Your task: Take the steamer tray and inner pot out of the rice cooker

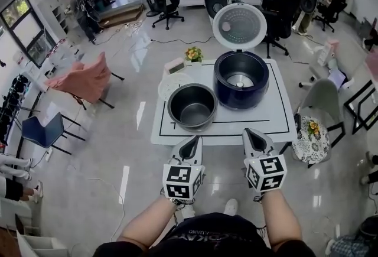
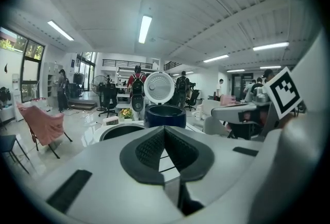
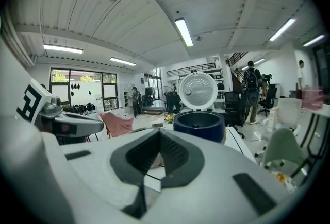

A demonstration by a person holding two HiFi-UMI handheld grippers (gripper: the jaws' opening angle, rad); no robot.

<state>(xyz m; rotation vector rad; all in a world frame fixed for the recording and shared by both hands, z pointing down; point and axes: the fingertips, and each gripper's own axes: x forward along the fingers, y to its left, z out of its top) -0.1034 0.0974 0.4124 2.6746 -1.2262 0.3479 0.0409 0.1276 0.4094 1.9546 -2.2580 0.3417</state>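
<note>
Where the head view looks down, the inner pot (image 1: 192, 107) is seen standing on the table (image 1: 277, 120), just left of the open rice cooker (image 1: 241, 80), with the steamer tray (image 1: 172, 85) just behind it. The left tool (image 1: 191, 142) and right tool (image 1: 254, 133) are held at the table's near edge.
Left gripper view: left tool pressed together, nothing pinched.
Right gripper view: right tool likewise pressed together, empty.

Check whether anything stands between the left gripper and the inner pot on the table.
Nothing visible does. The inner pot stands on the white table, left of the rice cooker; the left gripper, shut and empty, is at the table's near edge in front of it, with only bare tabletop between.
</note>
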